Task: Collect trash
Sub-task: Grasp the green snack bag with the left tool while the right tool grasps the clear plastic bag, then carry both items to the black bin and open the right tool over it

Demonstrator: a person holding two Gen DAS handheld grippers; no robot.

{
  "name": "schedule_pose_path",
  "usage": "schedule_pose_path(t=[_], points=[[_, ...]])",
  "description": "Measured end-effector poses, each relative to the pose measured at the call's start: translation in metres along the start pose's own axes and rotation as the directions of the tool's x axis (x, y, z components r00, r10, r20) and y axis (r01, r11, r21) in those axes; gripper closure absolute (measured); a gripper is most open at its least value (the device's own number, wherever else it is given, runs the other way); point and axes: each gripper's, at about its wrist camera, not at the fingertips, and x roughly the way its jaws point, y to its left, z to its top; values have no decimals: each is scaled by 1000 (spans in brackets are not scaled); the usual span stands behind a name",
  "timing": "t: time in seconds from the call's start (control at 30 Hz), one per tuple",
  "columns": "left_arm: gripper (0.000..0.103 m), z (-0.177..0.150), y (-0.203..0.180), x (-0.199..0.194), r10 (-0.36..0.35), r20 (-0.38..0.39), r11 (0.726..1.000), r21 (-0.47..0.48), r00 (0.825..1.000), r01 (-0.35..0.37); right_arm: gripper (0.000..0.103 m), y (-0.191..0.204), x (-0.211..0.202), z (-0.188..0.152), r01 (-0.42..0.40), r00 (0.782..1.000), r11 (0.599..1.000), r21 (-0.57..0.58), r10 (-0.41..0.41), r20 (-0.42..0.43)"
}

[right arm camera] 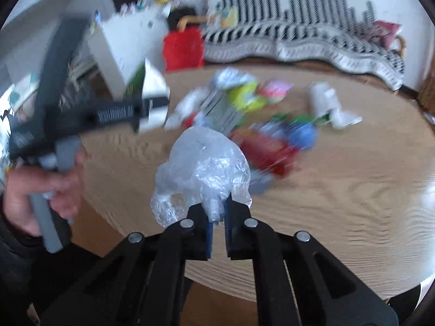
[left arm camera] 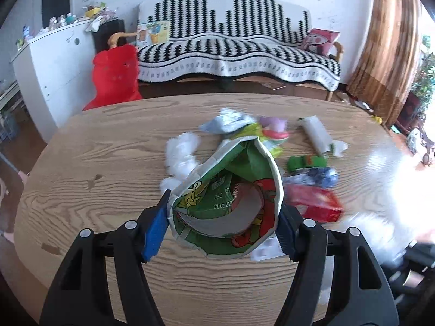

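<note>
My left gripper [left arm camera: 221,218] is shut on a squashed green paper cup [left arm camera: 231,190] with cartoon print, its mouth facing the camera, held above the wooden table [left arm camera: 108,163]. It also shows from the side in the right wrist view [right arm camera: 148,95]. My right gripper [right arm camera: 217,214] is shut on a crumpled clear plastic bag [right arm camera: 204,168], held over the table's near edge. A heap of trash lies mid-table: white tissue [left arm camera: 180,152], a white tube [left arm camera: 316,134], a red wrapper [left arm camera: 315,203], a blue wrapper [left arm camera: 318,175] and a green wrapper [left arm camera: 304,161].
A black-and-white covered sofa [left arm camera: 233,43] stands behind the table with a pink cushion [left arm camera: 320,40]. A red bag [left arm camera: 115,76] and a white cabinet [left arm camera: 51,68] are at the back left. The person's hand [right arm camera: 46,190] holds the left gripper at the left.
</note>
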Motion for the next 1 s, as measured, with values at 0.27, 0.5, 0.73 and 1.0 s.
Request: schedule_pose_path(t=[0.27,0.5,0.73,1.0], points=[[36,-2,-128,-14,-186,46,975,134,981,179,96,-177,-126,-43,388,901,877,284,-426,84],[36,-44,-298,-24,-436,-54,842,329,898,428,96,-313,-206,-140,610,752,620,493,-648,-115],[36,-116,-433,-38,-584,-196,656,457,787,601,96,-400,-221,-254,640,748,460,615,-555,-364],[36,-176,-510,-26,-599,-308,547,517,739,659,96,-445,-181,-345,647,763,402,648,-326,-559]])
